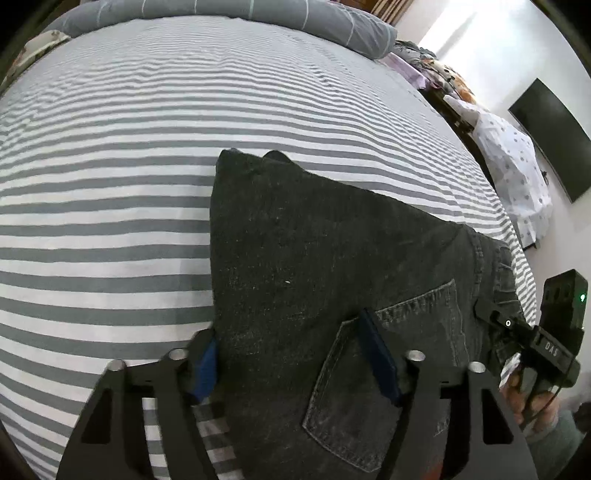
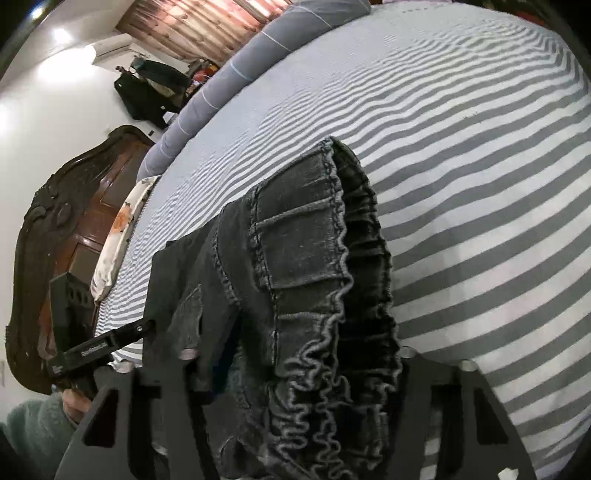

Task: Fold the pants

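Note:
Dark grey jeans lie folded on the striped bed sheet. In the left wrist view my left gripper stands wide open over the near edge of the jeans, its blue pads resting on the back pocket. My right gripper shows at the right edge of that view, at the waistband. In the right wrist view the elastic waistband bunches up between the right gripper's fingers and hides the fingertips. The left gripper shows at the left there.
A grey quilt is rolled along the far side of the bed. A wooden headboard and a pillow lie to the left. A spotted white cloth and a wall television are beyond the bed's right edge.

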Available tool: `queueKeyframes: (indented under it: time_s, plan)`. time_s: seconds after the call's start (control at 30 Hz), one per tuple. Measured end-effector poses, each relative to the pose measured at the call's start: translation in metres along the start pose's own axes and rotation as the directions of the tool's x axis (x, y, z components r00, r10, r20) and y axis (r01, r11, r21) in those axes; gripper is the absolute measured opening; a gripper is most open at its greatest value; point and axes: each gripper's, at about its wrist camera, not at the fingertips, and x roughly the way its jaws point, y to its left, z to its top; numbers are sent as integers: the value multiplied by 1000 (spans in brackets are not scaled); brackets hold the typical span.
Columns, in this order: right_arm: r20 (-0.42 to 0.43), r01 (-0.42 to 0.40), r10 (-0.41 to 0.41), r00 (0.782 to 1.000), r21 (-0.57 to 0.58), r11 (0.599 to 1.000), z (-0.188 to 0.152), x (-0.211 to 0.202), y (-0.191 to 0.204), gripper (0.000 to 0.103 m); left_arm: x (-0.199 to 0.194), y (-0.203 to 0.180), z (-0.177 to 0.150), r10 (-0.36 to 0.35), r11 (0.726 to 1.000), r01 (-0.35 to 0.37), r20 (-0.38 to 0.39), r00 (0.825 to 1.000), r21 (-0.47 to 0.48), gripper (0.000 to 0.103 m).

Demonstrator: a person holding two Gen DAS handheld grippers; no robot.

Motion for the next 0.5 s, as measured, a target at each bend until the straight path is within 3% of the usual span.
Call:
queueKeyframes:
  time_s: [0.03, 0.13, 0.23, 0.5]
  plan:
    - [-8, -12, 12, 1000, 16, 1000, 0, -1, 0, 37, -1, -1, 0, -6, 1000, 6, 3, 1000, 6, 38]
    - [-2, 1, -1, 1000, 25, 1000, -1, -6, 9, 27, -4, 0, 0, 18, 1000, -18, 16, 1000, 4, 19]
    - [14, 21, -21, 1000, 30, 999, 1, -11, 21, 25, -10, 1, -1, 17, 1000, -17, 25, 1000, 6, 12]
    - [30, 37, -37, 999, -16, 999, 7, -31, 63, 24, -30, -5, 2, -1, 1000, 1, 62, 998, 7, 9]
